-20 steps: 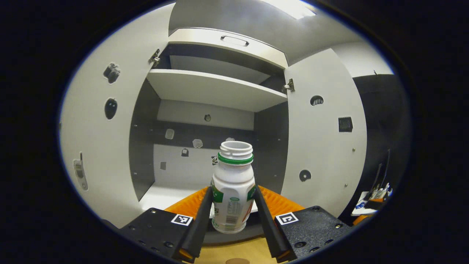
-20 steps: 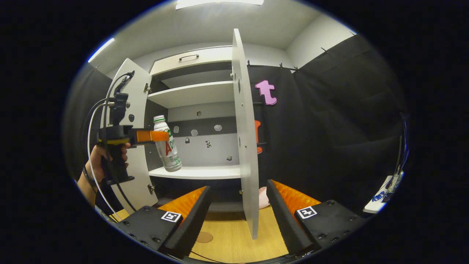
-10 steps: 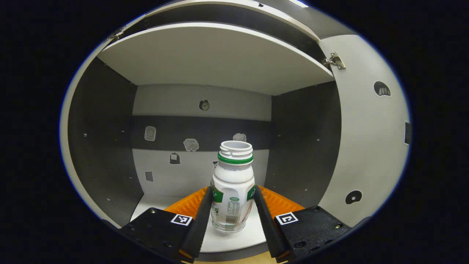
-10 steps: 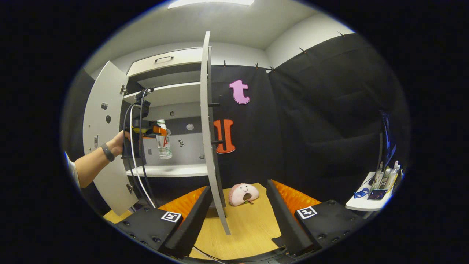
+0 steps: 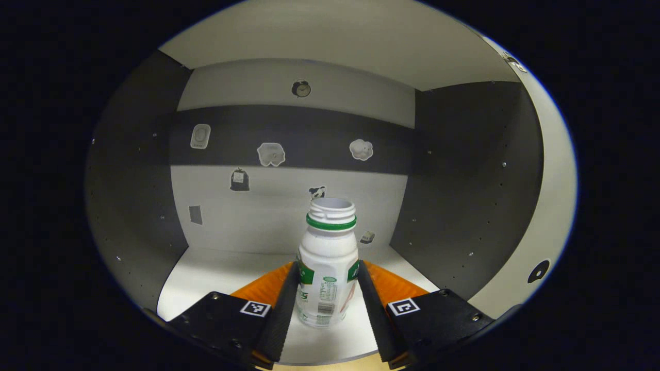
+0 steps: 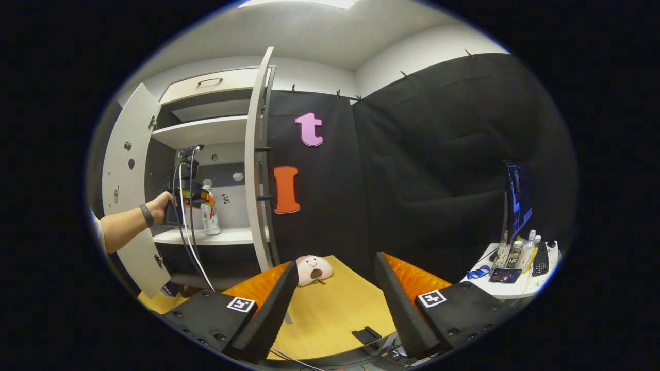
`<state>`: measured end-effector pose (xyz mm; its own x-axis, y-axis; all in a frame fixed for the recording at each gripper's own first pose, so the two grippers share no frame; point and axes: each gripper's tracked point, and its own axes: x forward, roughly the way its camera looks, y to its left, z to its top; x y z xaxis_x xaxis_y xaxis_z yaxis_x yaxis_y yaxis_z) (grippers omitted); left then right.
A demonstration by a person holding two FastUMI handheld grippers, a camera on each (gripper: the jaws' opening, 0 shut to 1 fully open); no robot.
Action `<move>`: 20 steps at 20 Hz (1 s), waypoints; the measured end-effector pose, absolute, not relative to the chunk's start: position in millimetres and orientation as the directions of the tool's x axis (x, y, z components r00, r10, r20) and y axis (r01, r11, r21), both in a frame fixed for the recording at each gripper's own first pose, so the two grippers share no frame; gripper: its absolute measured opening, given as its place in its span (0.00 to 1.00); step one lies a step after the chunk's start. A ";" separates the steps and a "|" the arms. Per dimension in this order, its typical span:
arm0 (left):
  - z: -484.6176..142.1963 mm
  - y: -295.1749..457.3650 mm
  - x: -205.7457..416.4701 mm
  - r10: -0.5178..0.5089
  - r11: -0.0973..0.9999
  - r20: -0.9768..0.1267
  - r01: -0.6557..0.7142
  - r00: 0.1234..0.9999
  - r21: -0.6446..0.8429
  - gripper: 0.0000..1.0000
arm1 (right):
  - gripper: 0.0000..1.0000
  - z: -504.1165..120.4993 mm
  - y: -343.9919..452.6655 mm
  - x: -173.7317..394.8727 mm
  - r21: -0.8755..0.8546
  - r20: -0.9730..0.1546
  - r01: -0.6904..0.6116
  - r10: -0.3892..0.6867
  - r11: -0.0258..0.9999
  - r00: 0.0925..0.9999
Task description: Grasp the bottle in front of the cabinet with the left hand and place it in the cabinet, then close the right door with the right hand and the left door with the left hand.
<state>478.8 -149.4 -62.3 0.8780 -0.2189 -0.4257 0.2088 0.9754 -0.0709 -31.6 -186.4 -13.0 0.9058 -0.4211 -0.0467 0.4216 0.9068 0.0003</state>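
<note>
The bottle (image 5: 328, 268) stands upright between the jaws of the left gripper (image 5: 326, 304), which pinch it on both flanks low on its body. It is well inside the cabinet's lower compartment, its base at or just above the lower shelf (image 5: 216, 268); whether it touches cannot be told. In the right gripper view the same bottle (image 6: 209, 216) sits at shelf level, with a hand (image 6: 161, 204) behind the left gripper (image 6: 198, 197).

Judged from this, the grasp and the carry are done and the placing is nearly finished: what is left is to release the bottle and draw the gripper out, then 2 door closings. Both doors are wide open: the right door (image 6: 256, 170) edge-on, the left door (image 6: 124, 190) swung out to the far left. The right gripper (image 6: 335, 304) hangs over the table (image 6: 335, 309) with jaws spread and nothing between them, well apart from the right door.

The bottle is smooth white plastic, round and waisted, with a green ring under an open threaded neck and a printed label. The cabinet is flat matte board, pale on shelves and doors, dark grey on the side walls, with small stickers on the back panel (image 5: 289, 206). The table is light wood grain; a soft round plush toy (image 6: 314, 269) lies on it near the right door's foot.
</note>
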 end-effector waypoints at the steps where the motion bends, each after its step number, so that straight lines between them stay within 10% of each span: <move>1: -60.9 -148.0 483.1 -0.214 0.977 -0.419 0.203 0.883 -0.072 0.69 | 0.98 -13.4 -187.6 -32.3 0.003 -0.050 0.426 -0.425 0.905 0.904; 6: -58.5 -145.1 480.9 -0.218 0.976 -0.395 0.204 0.893 -0.077 0.75 | 0.89 -15.7 -189.2 -30.4 -0.002 -0.052 0.433 -0.432 0.901 0.900; 9: -47.2 -146.5 478.2 -0.237 0.972 -0.365 0.222 0.901 -0.082 0.96 | 0.98 -11.0 -188.7 -31.8 0.001 -0.045 0.435 -0.435 0.900 0.900; 20: 69.8 -146.5 398.4 -0.280 0.960 -0.104 0.277 0.954 -0.043 0.95 | 0.98 -15.7 -170.7 -27.4 0.004 -0.061 0.394 -0.393 0.919 0.917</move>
<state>398.4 -146.5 69.8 0.9544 -0.2801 -0.1038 0.2771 0.9599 -0.0425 -27.4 -170.7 -15.7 0.9174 -0.3931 -0.0615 0.3940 0.9191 0.0036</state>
